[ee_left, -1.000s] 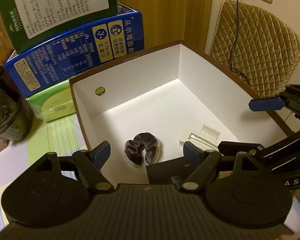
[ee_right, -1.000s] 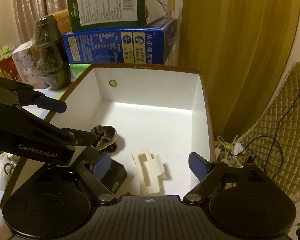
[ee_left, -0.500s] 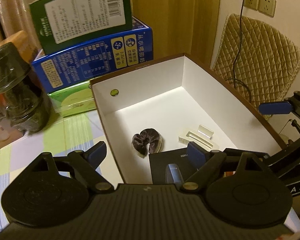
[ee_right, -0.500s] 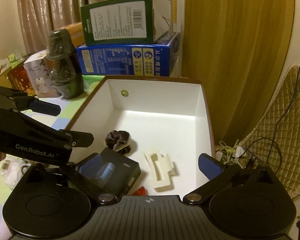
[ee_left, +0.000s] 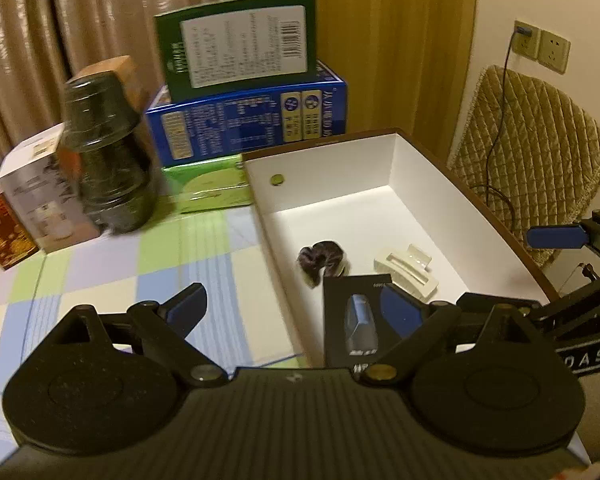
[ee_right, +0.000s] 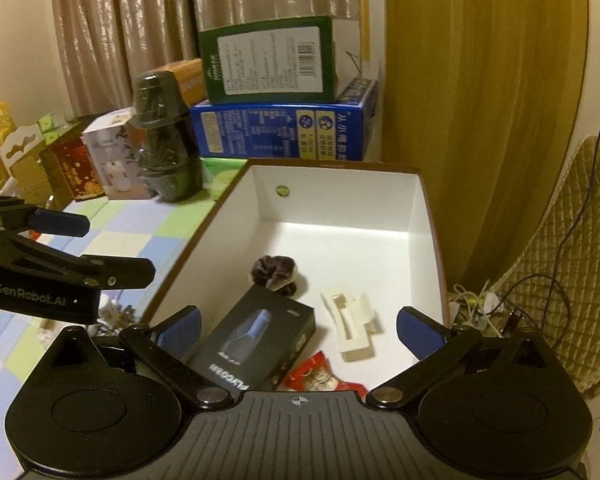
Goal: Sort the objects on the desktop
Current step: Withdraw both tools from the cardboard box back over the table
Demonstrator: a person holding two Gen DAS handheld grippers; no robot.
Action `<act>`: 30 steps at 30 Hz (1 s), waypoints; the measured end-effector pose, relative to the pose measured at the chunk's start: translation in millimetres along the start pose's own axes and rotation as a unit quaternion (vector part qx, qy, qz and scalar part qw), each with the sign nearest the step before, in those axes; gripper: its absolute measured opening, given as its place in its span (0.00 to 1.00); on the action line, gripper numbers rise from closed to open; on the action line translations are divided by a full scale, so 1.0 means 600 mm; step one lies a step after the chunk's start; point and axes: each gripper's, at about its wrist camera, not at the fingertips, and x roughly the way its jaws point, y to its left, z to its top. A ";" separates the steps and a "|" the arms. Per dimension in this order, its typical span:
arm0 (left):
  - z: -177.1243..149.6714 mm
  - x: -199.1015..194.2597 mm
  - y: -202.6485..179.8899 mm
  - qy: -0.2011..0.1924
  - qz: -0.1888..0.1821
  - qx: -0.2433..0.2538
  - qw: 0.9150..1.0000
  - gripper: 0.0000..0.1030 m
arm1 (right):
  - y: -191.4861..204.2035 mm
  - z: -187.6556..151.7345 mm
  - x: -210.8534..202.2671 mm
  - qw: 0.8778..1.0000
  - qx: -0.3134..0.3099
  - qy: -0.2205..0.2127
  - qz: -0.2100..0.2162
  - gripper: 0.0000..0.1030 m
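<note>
- Black carton (ee_right: 256, 340) lies flat in the white box (ee_right: 336, 196), between the right gripper (ee_right: 298, 328) tips; stiff, probably light, best pinched across its narrow sides.
- Right tongs spread wide, empty; left gripper (ee_left: 296, 308) opening, holding nothing.

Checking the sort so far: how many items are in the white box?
4: scrunchie mid-floor, black carton nearer, clip beside it, red packet nearest, partly hidden; more may be.

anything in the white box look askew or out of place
Nothing is spilled or damaged. The black box lies at a slant across the white box floor, its near end beside a red packet. The scrunchie and hair clip lie loose.
</note>
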 end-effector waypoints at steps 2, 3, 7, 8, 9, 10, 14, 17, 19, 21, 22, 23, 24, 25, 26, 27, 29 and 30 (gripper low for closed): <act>-0.010 -0.017 0.005 -0.003 0.007 -0.006 1.000 0.90 | 0.009 -0.003 -0.007 1.000 -0.002 -0.003 0.005 0.98; -0.016 -0.027 0.008 -0.005 0.012 -0.010 1.000 0.90 | 0.014 -0.004 -0.011 1.000 -0.005 -0.004 0.007 0.98; -0.037 -0.064 0.022 -0.012 0.024 -0.023 0.999 0.90 | 0.032 -0.012 -0.024 1.000 -0.015 -0.009 0.016 0.98; -0.043 -0.073 0.025 -0.014 0.027 -0.028 0.999 0.90 | 0.037 -0.014 -0.027 1.000 -0.017 -0.010 0.019 0.98; -0.049 -0.082 0.029 -0.015 0.029 -0.032 0.999 0.90 | 0.041 -0.017 -0.029 1.000 -0.018 -0.010 0.023 0.98; -0.055 -0.090 0.033 -0.016 0.032 -0.037 0.999 0.90 | 0.044 -0.020 -0.032 0.999 -0.019 -0.010 0.025 0.98; -0.080 -0.120 0.047 -0.017 0.045 -0.054 0.997 0.90 | 0.061 -0.033 -0.037 0.999 -0.023 -0.004 0.035 0.98; -0.099 -0.141 0.060 -0.017 0.053 -0.065 0.996 0.91 | 0.074 -0.042 -0.040 0.999 -0.028 -0.001 0.038 0.98; -0.112 -0.153 0.069 -0.016 0.056 -0.071 0.996 0.91 | 0.081 -0.049 -0.043 0.999 -0.027 0.000 0.039 0.98; -0.125 -0.163 0.077 -0.015 0.059 -0.075 0.995 0.91 | 0.087 -0.057 -0.045 0.999 -0.019 0.004 0.038 0.98; -0.132 -0.167 0.081 -0.013 0.059 -0.077 0.995 0.91 | 0.090 -0.061 -0.046 0.999 -0.015 0.007 0.039 0.98; -0.138 -0.171 0.085 -0.011 0.058 -0.079 0.995 0.91 | 0.093 -0.065 -0.047 0.999 -0.010 0.010 0.040 0.98; -0.145 -0.174 0.090 -0.009 0.058 -0.080 0.995 0.91 | 0.096 -0.069 -0.046 0.999 -0.008 0.014 0.041 0.98; -0.151 -0.177 0.095 -0.007 0.057 -0.081 0.995 0.91 | 0.100 -0.073 -0.047 0.999 -0.006 0.016 0.042 0.98; -0.157 -0.180 0.099 -0.005 0.056 -0.082 0.995 0.91 | 0.105 -0.077 -0.047 0.999 -0.006 0.017 0.041 0.98; -0.163 -0.182 0.104 -0.003 0.055 -0.083 0.995 0.91 | 0.110 -0.080 -0.049 0.999 -0.006 0.018 0.040 0.98; -0.173 -0.184 0.113 0.003 0.053 -0.083 0.995 0.91 | 0.120 -0.088 -0.053 0.999 -0.005 0.021 0.038 0.98; -0.179 -0.186 0.118 0.007 0.051 -0.084 0.995 0.91 | 0.124 -0.091 -0.054 0.999 -0.004 0.022 0.039 0.98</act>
